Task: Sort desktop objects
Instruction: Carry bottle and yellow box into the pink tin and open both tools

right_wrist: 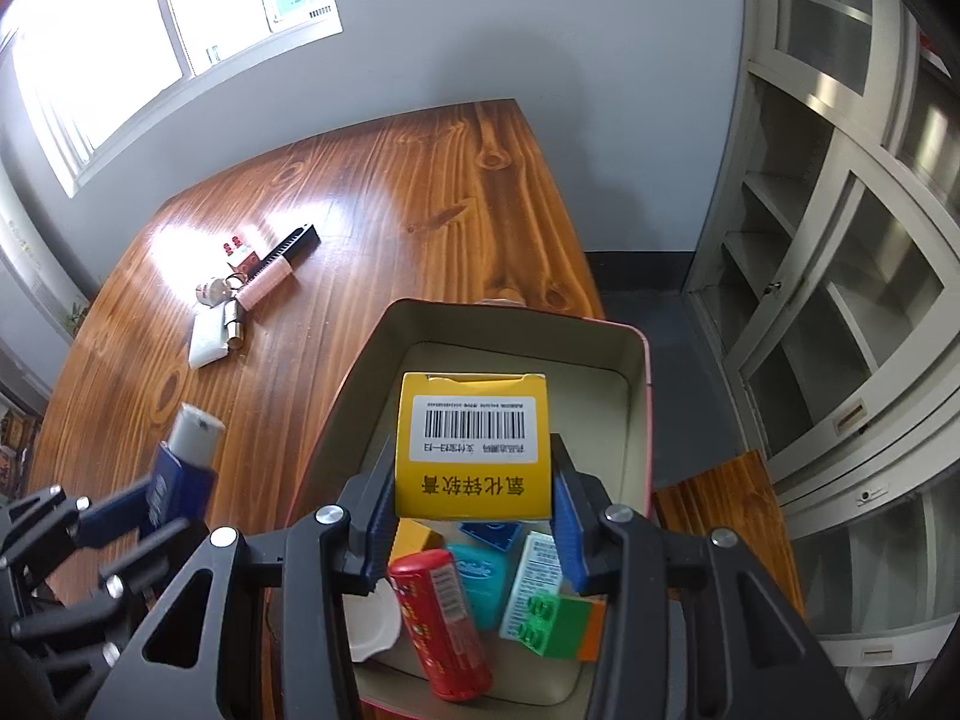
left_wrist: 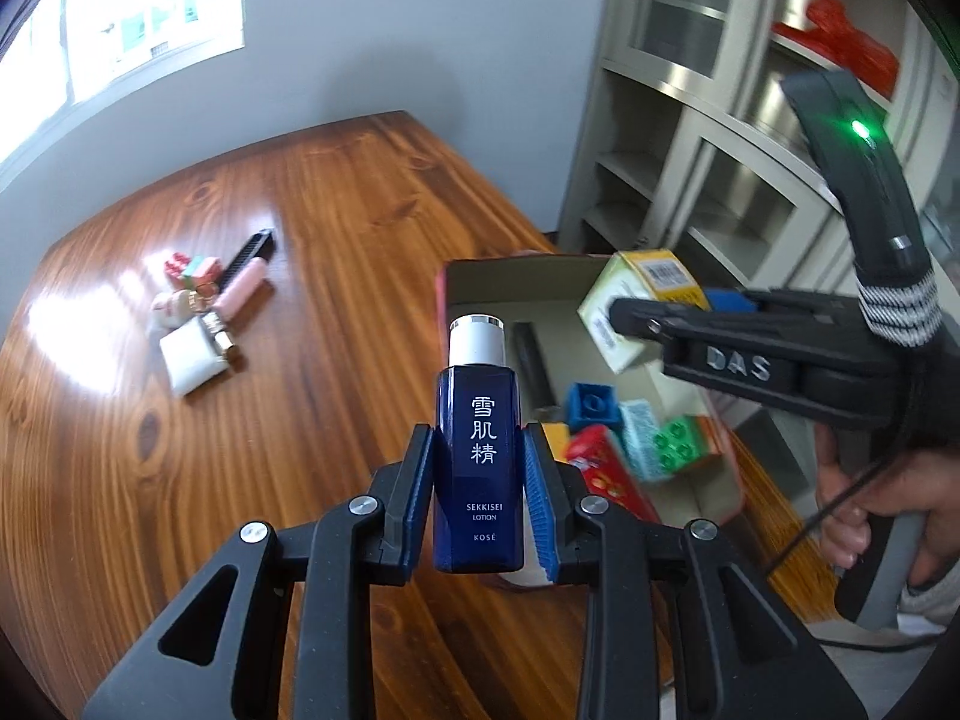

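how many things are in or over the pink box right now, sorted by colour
Counting only what shows:
Yellow: 2, the held yellow carton and a yellow block
Red: 1, red tube
Blue: 1, blue brick
Teal: 1, teal pack
Green: 1, green brick
White: 2, printed white carton and white piece
Black: 1, black stick
Total: 9

I see the tin's [right_wrist: 645,396] near half packed w/ a red tube [right_wrist: 441,624], teal pack [right_wrist: 483,579], green block [right_wrist: 555,621] & blue block [left_wrist: 591,408], while its far half by the back wall lies bare. The wooden table [left_wrist: 336,252] is wide open between the tin and a small clutter pile [left_wrist: 207,312] on the far left, well apart, so I've got a clear lane there. On the right the cabinet [right_wrist: 840,276] stands near the table edge, and my right gripper [left_wrist: 627,321] w/ its yellow box [right_wrist: 474,450] hangs over the tin, just beside my left gripper's [left_wrist: 480,480] lotion bottle [left_wrist: 477,456].
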The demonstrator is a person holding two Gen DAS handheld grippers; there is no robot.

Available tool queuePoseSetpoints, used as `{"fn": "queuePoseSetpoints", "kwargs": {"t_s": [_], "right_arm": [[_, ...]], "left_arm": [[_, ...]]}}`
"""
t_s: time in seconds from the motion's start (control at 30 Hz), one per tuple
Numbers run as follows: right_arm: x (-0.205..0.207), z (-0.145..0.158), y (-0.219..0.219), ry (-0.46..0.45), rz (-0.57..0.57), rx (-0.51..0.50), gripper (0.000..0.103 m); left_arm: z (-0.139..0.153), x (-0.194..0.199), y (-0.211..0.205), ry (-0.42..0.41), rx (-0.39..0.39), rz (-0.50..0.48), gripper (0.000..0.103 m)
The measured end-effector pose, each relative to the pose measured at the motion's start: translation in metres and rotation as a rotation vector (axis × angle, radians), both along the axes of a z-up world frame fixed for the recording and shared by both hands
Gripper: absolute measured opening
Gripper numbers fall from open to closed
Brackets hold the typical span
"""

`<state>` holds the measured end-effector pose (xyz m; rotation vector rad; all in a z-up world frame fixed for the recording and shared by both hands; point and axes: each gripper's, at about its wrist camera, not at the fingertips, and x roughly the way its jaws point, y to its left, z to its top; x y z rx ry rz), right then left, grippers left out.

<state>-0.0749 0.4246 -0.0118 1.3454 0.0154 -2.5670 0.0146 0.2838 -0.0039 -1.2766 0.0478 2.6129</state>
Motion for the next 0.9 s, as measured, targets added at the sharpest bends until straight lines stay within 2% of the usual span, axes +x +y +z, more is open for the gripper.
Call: {"fn": "queuePoseSetpoints", "kwargs": {"t_s": [0.13, 0.33, 0.37, 0.4, 0.47, 0.63, 0.77, 0.9], "right_arm": [[0.003, 0.0, 0.004, 0.002, -0.015, 0.012, 0.048], [0.011, 0.004, 0.012, 0.012, -0.045, -0.022, 0.049], [0.012, 0.004, 0.015, 0.01, -0.055, -0.029, 0.049], [0.012, 0.003, 0.018, 0.003, -0.064, -0.037, 0.049], [0.013, 0.001, 0.025, -0.011, -0.09, -0.051, 0.05], [0.017, 0.0, 0.027, -0.017, -0.114, -0.067, 0.05], [0.017, 0.005, 0.01, -0.006, -0.078, -0.076, 0.051], [0.015, 0.009, -0.012, 0.004, -0.032, -0.076, 0.057]], "left_arm": [[-0.002, 0.004, 0.01, -0.003, 0.02, -0.038, 0.032], [-0.001, 0.007, 0.031, -0.021, 0.019, -0.12, 0.032], [-0.001, 0.008, 0.032, -0.02, 0.02, -0.127, 0.035], [0.0, 0.009, 0.032, -0.023, 0.02, -0.126, 0.046], [0.002, 0.009, 0.028, -0.019, 0.021, -0.106, 0.057], [0.008, 0.011, 0.014, -0.004, 0.021, -0.057, 0.057], [0.011, 0.013, 0.0, 0.004, 0.022, -0.02, 0.057], [0.013, 0.015, -0.019, 0.01, 0.018, 0.028, 0.057]]}}
